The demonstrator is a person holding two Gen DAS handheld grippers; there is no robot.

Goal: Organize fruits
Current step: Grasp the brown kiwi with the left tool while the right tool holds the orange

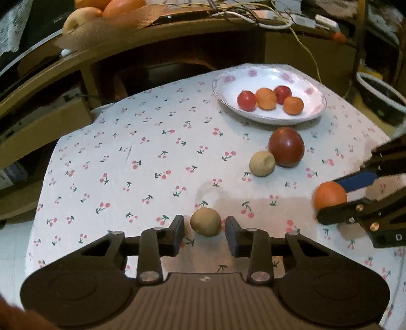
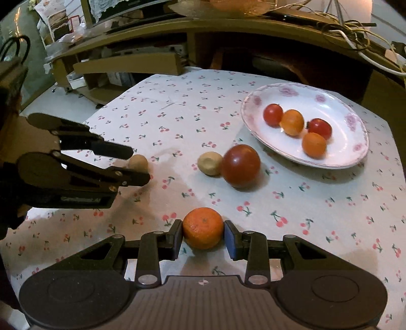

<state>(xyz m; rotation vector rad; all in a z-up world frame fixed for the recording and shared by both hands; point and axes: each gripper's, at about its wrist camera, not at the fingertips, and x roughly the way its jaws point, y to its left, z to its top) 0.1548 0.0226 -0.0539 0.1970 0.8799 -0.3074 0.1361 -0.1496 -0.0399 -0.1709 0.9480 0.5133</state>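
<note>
Low on the cherry-print cloth, a small tan fruit (image 1: 205,221) sits between the fingertips of my left gripper (image 1: 205,228), with a slim gap at each pad, so the jaws stand open. The right wrist view shows the same left gripper (image 2: 139,165) around that tan fruit (image 2: 138,163). My right gripper (image 2: 203,231) is shut on an orange mandarin (image 2: 203,227), both pads pressing its sides; the mandarin (image 1: 330,195) shows again at the right edge. A flowered white plate (image 1: 228,88) (image 2: 337,142) holds two red and two orange small fruits.
A large dark-red fruit (image 2: 240,165) and a second tan fruit (image 2: 210,163) touch each other between the grippers and the plate. A wooden desk (image 1: 177,33) with cables (image 1: 253,15) and a basket of fruit (image 1: 83,15) rises behind the table.
</note>
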